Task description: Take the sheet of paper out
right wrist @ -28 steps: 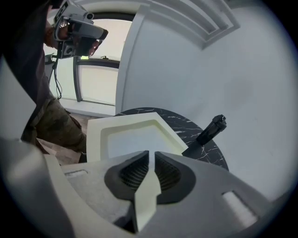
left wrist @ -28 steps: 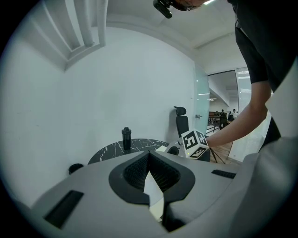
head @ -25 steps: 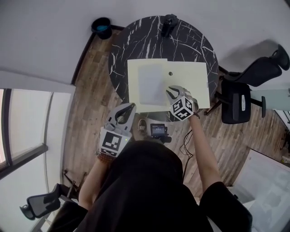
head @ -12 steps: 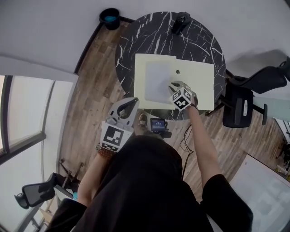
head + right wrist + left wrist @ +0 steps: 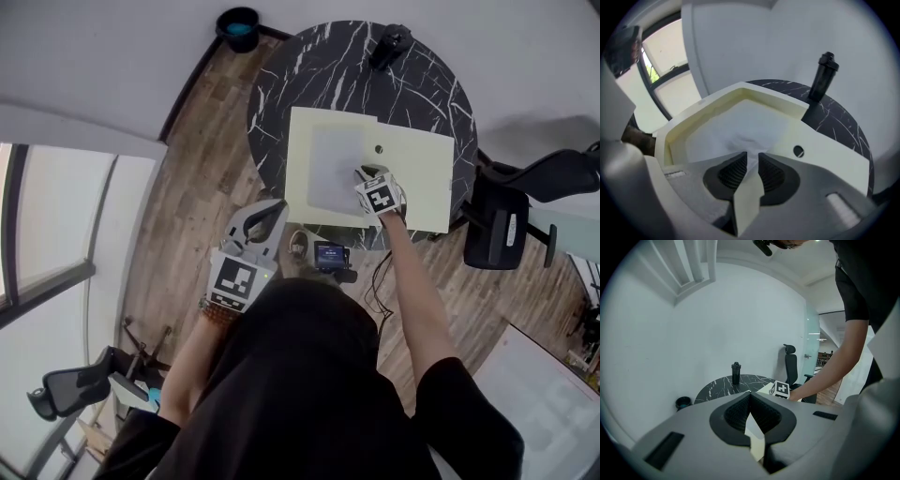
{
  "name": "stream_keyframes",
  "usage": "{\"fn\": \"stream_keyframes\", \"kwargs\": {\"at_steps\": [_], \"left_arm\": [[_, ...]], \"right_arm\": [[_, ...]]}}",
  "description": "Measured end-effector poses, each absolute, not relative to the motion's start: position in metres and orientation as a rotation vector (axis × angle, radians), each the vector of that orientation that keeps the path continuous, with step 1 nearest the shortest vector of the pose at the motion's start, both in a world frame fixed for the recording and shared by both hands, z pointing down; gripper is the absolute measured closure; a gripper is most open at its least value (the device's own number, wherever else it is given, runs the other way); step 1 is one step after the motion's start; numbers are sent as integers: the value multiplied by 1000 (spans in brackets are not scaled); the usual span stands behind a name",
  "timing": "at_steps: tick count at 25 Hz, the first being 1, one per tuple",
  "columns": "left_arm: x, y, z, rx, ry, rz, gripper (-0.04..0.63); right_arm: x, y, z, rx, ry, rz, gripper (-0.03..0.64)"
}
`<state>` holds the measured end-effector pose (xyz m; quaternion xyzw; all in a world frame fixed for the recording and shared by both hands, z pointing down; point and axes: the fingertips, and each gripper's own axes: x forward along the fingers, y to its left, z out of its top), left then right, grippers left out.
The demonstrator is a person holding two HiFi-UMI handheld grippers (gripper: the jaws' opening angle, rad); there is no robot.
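Paper is the thing held here: the right gripper has its jaws drawn in almost together on the sheet of paper. In the right gripper view the white sheet puckers into a small ridge where the ribbed pads pinch it. The sheet lies flat apart from that, inside the left half of an open cream folder. The pinch is at the sheet's 4 o'clock corner in the head view. The folder's raised edges frame the paper in the right gripper view, and a small dark round spot marks the cream panel at 3 o'clock of the jaws.

The folder rests on a round table with a black, white-veined top. A black bottle stands upright near the table's 1 o'clock rim, well apart from the folder.

The left gripper hangs off the table at its 7 o'clock side, over the wooden floor. Its jaws meet at the tips and carry nothing, as the left gripper view shows.

A dark bin with a blue inside sits on the floor at the table's 11 o'clock. An office chair stands at its 4 o'clock.
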<state>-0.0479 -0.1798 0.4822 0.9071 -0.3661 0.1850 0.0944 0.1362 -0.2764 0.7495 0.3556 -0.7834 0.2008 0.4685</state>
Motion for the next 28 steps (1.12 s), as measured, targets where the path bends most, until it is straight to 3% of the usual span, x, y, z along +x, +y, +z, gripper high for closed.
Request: {"fn": "stream_keyframes", "kwargs": {"at_steps": [14,28], "left_arm": [[-60,-185,489,2677,-1062,587,601],[-64,-195,497,2660,-1046,590,600]], "right_arm": [[151,-291,769,1167,-1867,848,540],[149,-292,777,1175,-1722,821,543]]}}
